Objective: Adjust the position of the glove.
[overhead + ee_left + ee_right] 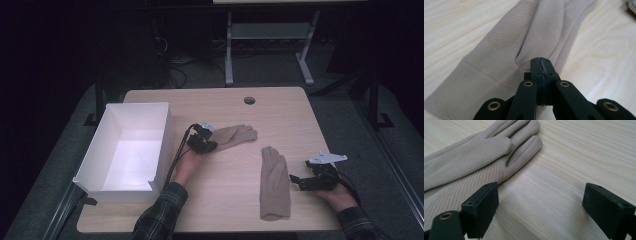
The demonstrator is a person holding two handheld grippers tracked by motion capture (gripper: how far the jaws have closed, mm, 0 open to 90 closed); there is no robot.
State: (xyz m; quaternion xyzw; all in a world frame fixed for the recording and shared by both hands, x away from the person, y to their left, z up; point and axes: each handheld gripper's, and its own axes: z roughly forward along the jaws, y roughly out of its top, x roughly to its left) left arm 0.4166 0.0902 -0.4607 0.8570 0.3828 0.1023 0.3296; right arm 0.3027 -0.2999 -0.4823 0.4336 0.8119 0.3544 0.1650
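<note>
Two beige gloves lie on the wooden table [280,115]. The far glove [235,136] lies sideways at mid-table, and my left gripper [206,145] is shut on a fold of its fabric near the cuff. In the left gripper view the jaws pinch a raised ridge of that glove [524,37]. The near glove [274,182] lies lengthwise, fingers pointing away. My right gripper [295,181] rests just right of it, open, with bare table between its jaws. In the right gripper view the near glove [466,157] lies beside the left fingertip [484,207].
A white open box [125,150] stands at the table's left edge, close to my left forearm. A round cable hole [249,100] sits near the far edge. Beyond the table stands a grey metal frame [265,35] on a dark floor.
</note>
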